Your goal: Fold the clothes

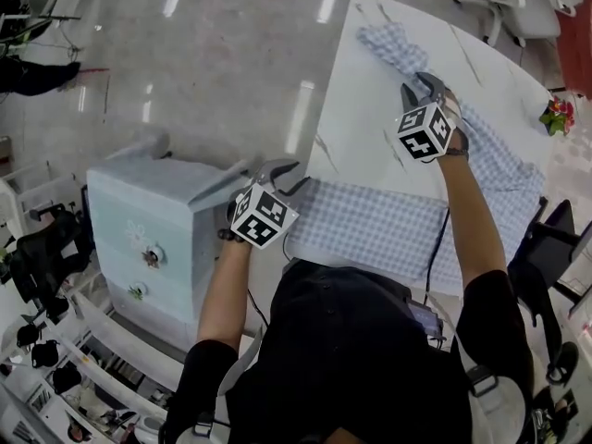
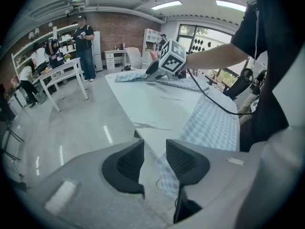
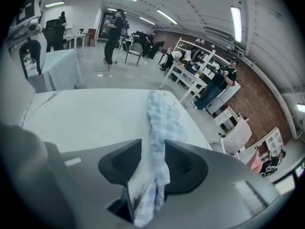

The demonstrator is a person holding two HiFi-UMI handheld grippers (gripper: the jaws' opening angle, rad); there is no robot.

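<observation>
- Checked shirt lies spread lengthwise on the white tabletop, with one sleeve trailing to the far end and the near hem at the edge by us.
- Left hand-held gripper is at the near hem corner. Its jaws are slightly apart and nothing is caught between them.
- Right hand-held gripper is at the far sleeve. Its jaws are slightly apart with bunched sleeve cloth between them, and we judge the hold slack.
- Step, as we read it: laying out and taking corners before the first fold. Next, the left needs to close on the hem and the right needs a firm bite.
- Only the head view shows the whole layout. Only the right gripper view shows the cloth in its jaws. The left gripper view shows the bare gap, with the hem just below.
</observation>
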